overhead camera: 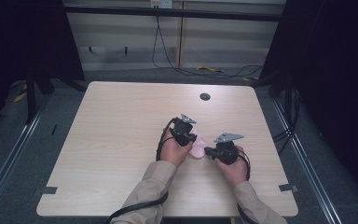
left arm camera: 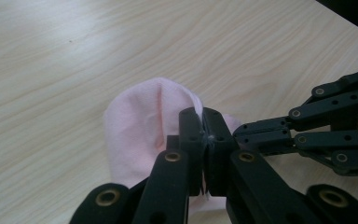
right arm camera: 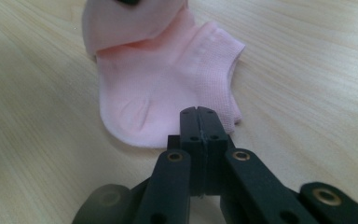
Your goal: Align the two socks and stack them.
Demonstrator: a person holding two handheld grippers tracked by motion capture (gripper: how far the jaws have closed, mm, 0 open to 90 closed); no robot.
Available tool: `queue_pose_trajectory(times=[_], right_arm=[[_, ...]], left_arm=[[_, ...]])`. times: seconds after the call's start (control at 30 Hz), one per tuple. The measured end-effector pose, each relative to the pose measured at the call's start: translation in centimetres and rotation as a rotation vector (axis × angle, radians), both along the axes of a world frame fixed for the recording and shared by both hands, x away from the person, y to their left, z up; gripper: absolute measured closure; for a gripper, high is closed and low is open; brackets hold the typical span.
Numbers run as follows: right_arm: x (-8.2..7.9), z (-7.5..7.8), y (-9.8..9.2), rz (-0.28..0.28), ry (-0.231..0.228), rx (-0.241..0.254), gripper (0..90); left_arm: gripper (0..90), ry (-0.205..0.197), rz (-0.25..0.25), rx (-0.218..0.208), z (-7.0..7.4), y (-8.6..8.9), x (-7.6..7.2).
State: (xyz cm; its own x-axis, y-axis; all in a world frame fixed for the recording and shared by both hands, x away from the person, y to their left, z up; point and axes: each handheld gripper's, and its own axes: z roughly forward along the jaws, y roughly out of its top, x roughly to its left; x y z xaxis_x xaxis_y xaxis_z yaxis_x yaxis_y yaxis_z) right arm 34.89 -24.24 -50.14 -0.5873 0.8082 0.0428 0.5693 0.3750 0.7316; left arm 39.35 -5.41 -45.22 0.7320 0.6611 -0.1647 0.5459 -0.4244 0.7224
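While the pink sock [overhead camera: 198, 149] is lying low on the pale wood-grain worktop [overhead camera: 121, 121] between the two hands, the fold looks about half made. At the left, the left gripper [overhead camera: 188, 138] is clenching its jaws on a thin pinch of the sock's toe end, with a sliver of fabric showing between the pads in the left gripper view [left arm camera: 144, 121], and that end is arching up and over the rest. At the right, the right gripper [overhead camera: 208, 150] is keeping its jaws pressed together right at the cuff edge [right arm camera: 214, 74]; whether any cloth is caught there I cannot tell. What is left, as I judge it, is laying the lifted toe flat on the cuff and letting go. The sock is soft, matte knit with a ribbed cuff and rounded heel; the jaws are hard, black and jointed.
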Motion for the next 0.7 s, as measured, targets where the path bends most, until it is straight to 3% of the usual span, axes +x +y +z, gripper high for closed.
queue_pose_trajectory(times=[0.33, 0.7], right_arm=[[-0.1, -0.1, -0.1, 0.002, -0.003, 0.004, 90.0], [-0.4, 0.4, -1.7, -0.072, -0.019, 0.012, 88.7]], left_arm=[[88.2, 0.029, -0.049, 0.028, -1.3, -1.9, -0.2], [88.0, 0.059, -0.064, 0.043, -3.0, -2.9, -0.5]])
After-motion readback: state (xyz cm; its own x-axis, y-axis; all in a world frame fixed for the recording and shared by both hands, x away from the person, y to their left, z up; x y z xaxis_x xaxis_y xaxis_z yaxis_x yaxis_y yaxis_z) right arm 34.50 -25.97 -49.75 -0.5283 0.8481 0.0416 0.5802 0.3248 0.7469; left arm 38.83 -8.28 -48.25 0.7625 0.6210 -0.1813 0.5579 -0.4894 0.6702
